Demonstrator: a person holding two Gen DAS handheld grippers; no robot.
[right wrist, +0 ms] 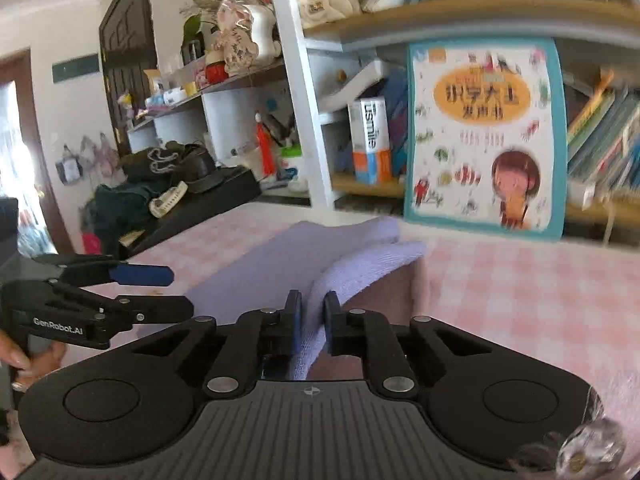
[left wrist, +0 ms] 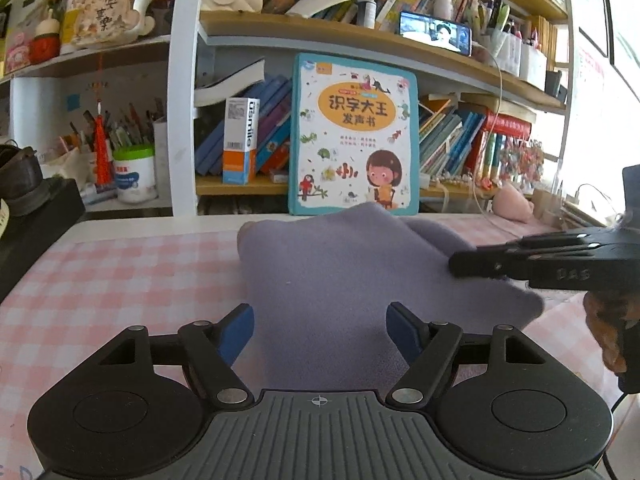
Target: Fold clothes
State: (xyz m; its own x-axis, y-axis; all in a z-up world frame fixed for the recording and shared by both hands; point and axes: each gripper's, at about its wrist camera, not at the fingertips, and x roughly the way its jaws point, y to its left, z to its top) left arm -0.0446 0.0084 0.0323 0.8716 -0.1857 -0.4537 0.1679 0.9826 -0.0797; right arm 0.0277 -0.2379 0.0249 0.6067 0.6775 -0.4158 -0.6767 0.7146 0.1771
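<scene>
While a lilac garment is lying in a heap on the pink checked cloth of the table, toward its back edge, one fold of it is being pinched and lifted by the right gripper. The two blue-padded jaws of that gripper are being pressed together on the knitted fabric, which is hanging down between them, with only the thickness of the fold keeping them apart. The left gripper is being held over the near part of the garment with its jaws standing wide; the cloth is lying below and between them, but the pads are not being pressed against it. In the right wrist view the left gripper is being seen from the side, just beside the garment's left edge. A children's picture book is being propped upright against the shelves at the table's back edge, just behind the garment.
</scene>
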